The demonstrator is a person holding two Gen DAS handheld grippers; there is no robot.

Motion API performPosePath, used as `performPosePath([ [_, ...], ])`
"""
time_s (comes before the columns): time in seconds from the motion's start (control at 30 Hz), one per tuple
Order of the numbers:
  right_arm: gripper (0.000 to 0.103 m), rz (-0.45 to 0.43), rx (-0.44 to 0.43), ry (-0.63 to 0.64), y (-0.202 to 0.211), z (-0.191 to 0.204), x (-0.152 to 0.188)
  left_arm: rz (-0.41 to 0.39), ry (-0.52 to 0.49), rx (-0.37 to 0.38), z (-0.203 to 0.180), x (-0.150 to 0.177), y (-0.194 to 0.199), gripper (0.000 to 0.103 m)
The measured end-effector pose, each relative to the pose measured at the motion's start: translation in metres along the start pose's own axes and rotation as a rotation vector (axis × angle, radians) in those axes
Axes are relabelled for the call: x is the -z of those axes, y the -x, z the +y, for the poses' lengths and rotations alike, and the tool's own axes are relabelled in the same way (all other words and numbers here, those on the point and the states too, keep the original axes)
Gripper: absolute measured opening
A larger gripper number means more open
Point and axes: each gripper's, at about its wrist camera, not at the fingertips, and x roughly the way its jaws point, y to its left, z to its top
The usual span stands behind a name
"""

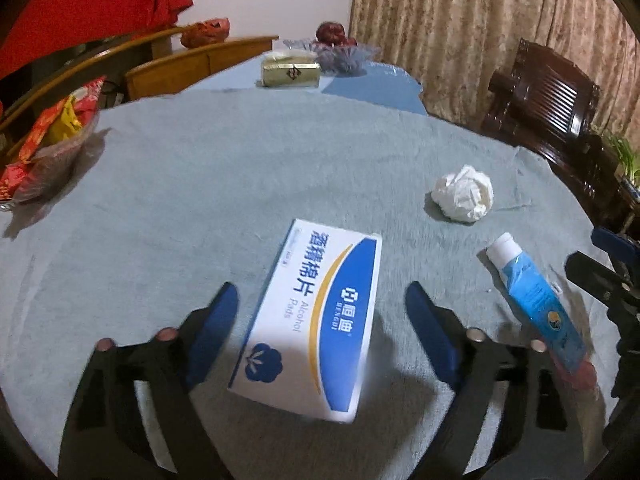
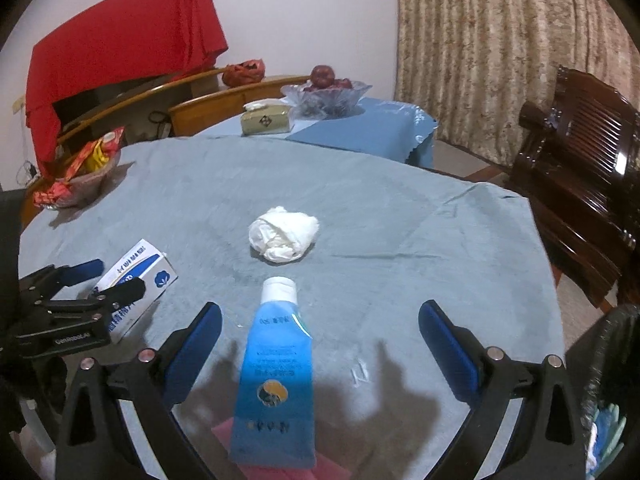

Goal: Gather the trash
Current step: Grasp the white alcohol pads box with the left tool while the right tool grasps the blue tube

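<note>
Left gripper (image 1: 320, 312) spread wide, blue rubbery pads either side of the alcohol pad box (image 1: 312, 320), no pad touching it. Box is glossy white-and-blue card, rectangular, flat on the table

Right gripper (image 2: 320, 328) likewise parted, straddling the blue tube (image 2: 276, 368), clear of it on both sides. Tube is soft plastic, flattened toward its tail, white screw cap pointing 12 o'clock; something flat and pink under its near end

Tablecloth (image 2: 400, 240) grey-blue, napped like towelling, over a round table

Crumpled tissue (image 2: 284, 238) at 12 o'clock beyond the tube: white, wadded ball. From the left wrist it sits at 2 o'clock

At 10 o'clock, clear bowl of red-and-yellow wrappers (image 1: 52, 140). Far, at 12 o'clock, gold tissue box (image 1: 290, 72), then cut-glass fruit bowl (image 2: 324, 96)

Right wrist alone shows a black bag's edge (image 2: 612, 360) at 4 o'clock, and the left gripper side-on around the box
</note>
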Motion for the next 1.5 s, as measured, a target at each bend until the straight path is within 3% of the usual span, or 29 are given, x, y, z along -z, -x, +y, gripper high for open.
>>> performPosePath([
  [0.23,0.09,0.054,-0.019,0.013,-0.025,0.007,-0.003,0.04,0.015,0.008,0.001,0.001,-0.013,0.073],
  [0.43,0.08,0.103,-0.03,0.026,-0.042,0.011,-0.002,0.058,0.028,0.007,0.002,0.001,-0.018,0.072],
  [0.5,0.076,0.124,-0.03,0.035,-0.049,0.014,-0.001,0.06,0.03,0.006,0.001,0.0,-0.018,0.067],
  [0.57,0.07,0.147,-0.026,0.041,-0.054,0.014,0.001,0.065,0.028,0.001,0.001,0.0,-0.02,0.06],
  [0.7,0.061,0.181,-0.031,0.045,-0.06,0.015,0.005,0.059,0.028,0.009,0.0,0.0,-0.018,0.056],
  [0.77,0.044,0.184,-0.037,0.051,-0.06,0.015,0.004,0.051,0.03,0.012,-0.001,-0.001,-0.016,0.055],
  [1.5,0.043,0.122,-0.116,-0.047,0.003,-0.011,-0.004,-0.031,-0.02,0.051,-0.052,-0.004,0.04,0.054],
])
